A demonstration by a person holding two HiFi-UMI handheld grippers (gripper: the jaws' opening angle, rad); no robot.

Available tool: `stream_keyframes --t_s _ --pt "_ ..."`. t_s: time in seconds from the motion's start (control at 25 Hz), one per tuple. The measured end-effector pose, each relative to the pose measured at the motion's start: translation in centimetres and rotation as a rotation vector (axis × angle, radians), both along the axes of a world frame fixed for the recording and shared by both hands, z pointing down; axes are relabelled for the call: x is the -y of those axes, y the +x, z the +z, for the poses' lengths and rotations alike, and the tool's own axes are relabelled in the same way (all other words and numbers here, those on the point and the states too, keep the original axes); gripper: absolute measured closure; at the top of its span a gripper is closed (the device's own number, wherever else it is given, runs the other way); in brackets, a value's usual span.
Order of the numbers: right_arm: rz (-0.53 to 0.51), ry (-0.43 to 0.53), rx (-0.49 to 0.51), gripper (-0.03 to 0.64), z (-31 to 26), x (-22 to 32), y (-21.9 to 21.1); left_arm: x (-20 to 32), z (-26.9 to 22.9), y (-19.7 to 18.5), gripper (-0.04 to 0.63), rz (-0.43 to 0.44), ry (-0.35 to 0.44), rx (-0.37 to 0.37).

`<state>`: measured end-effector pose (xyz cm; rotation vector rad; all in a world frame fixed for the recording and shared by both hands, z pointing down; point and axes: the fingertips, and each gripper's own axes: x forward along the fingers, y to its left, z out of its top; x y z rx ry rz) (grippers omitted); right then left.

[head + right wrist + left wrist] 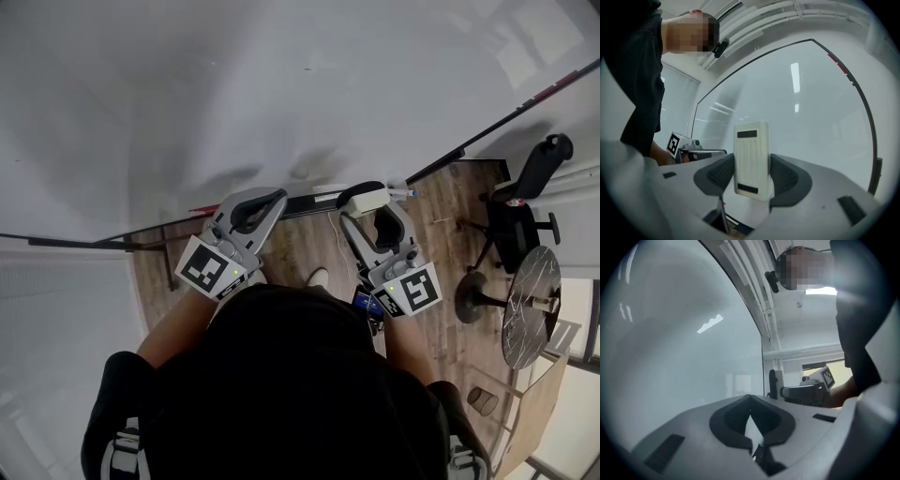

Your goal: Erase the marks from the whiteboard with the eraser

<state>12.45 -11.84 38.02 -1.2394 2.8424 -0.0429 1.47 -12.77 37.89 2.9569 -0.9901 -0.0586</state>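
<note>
Right claw (752, 177) — clamped on the eraser (751, 154). Its two pads press the long edges of the white block, which stands upright between them, just in front of the whiteboard (811, 122). Left claw (751, 422): jaws together with nothing between them, also close to the whiteboard and beside the right one. In the head view both claws sit low against the whiteboard, just above its bottom ledge (300, 203), where a marker (401, 192) lies. I can make out no clear marks on the whiteboard from here.

Handling, as I judge it: the eraser looks light, with a stiff ribbed plastic back, so it should not bend or sag in the grip. Its wiping face, turned toward the whiteboard, is hidden from me. The smooth shell may slip under sideways rubbing, so the best hold is across the narrow width at mid-length — as it is held now — keeping the face flat to the whiteboard.
</note>
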Motion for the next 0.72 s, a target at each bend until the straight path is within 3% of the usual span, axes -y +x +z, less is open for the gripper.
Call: stream_keyframes --t_s 0.72 --pt "0.0 -0.01 -0.04 0.387 1.0 1.2 0.1 0.1 0.5 0.4 0.589 0.008 -0.028 0.009"
